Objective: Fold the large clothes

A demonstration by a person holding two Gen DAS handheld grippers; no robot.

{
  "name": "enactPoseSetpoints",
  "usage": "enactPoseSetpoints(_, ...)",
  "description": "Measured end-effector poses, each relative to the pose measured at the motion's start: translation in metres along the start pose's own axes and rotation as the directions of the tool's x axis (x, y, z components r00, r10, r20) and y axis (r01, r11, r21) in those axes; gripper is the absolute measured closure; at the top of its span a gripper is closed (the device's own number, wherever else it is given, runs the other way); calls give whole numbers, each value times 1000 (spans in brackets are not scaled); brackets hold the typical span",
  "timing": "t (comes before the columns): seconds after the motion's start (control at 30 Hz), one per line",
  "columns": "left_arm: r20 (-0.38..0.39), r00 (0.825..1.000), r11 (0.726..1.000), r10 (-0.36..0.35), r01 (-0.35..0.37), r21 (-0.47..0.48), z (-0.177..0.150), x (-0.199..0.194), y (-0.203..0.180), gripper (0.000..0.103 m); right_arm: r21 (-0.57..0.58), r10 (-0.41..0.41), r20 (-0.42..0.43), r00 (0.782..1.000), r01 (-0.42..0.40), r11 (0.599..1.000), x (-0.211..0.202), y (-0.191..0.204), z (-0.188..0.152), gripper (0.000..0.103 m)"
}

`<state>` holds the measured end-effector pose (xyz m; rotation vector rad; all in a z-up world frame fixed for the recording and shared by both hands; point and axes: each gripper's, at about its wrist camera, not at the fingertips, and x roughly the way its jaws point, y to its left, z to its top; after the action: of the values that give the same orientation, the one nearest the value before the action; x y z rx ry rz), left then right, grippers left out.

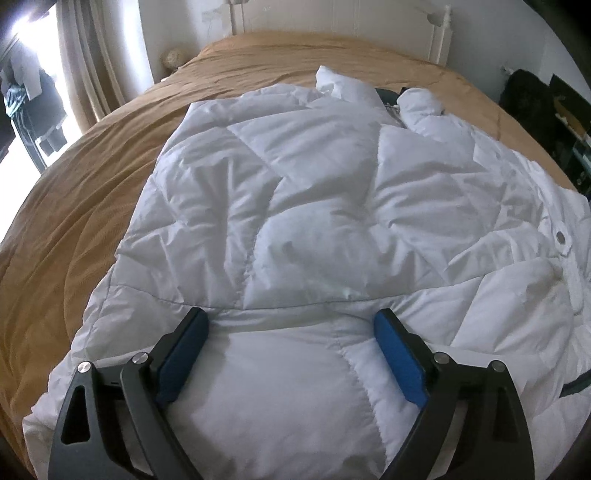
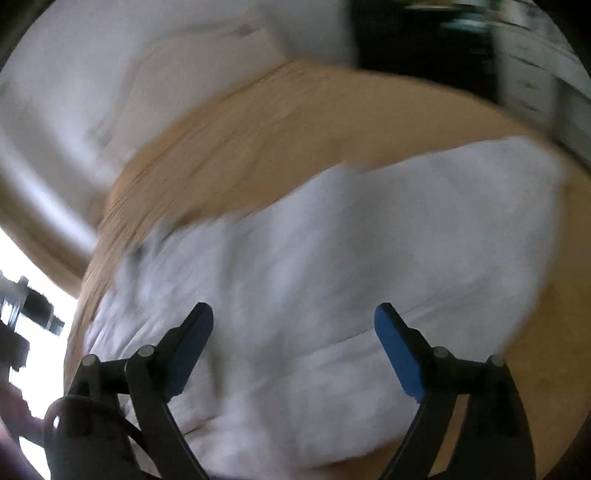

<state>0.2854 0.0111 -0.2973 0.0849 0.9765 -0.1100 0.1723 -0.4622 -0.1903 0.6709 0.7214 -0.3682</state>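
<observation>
A white quilted puffer jacket [image 1: 314, 206] lies spread on a bed with a tan cover [image 1: 85, 192]. Its collar and a bunched sleeve are at the far end, and a snap button shows on the right flap. My left gripper [image 1: 291, 317] stands open just above the jacket's near part, blue pads wide apart with only flat fabric under them. The right wrist view is blurred by motion. In it, the right gripper [image 2: 293, 314] is open over the white jacket [image 2: 332, 258], with nothing between its blue pads.
A white headboard [image 1: 332, 22] and wall stand behind the bed. Curtains and a bright window [image 1: 55, 74] are at the left, dark furniture with clutter [image 1: 546, 110] at the right. Tan bed cover [image 2: 277, 129] stretches beyond the jacket in the right wrist view.
</observation>
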Motion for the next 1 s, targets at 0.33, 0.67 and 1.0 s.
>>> enactPoseSetpoints(0.33, 11, 999, 1000, 31, -31, 2, -16, -9, -5, 6, 338, -203, -18, 979, 197, 920, 13, -190, 66, 11)
enactPoseSetpoints(0.67, 10, 1000, 1000, 25, -25, -14, -16, -5, -4, 1, 282, -129, -42, 991, 136, 950, 44, -189, 89, 85)
enactPoseSetpoints(1.0, 2, 1000, 1000, 9, -9, -27, -14, -4, -1, 1, 120, 408, 135, 903, -423, 898, -52, -56, 61, 92)
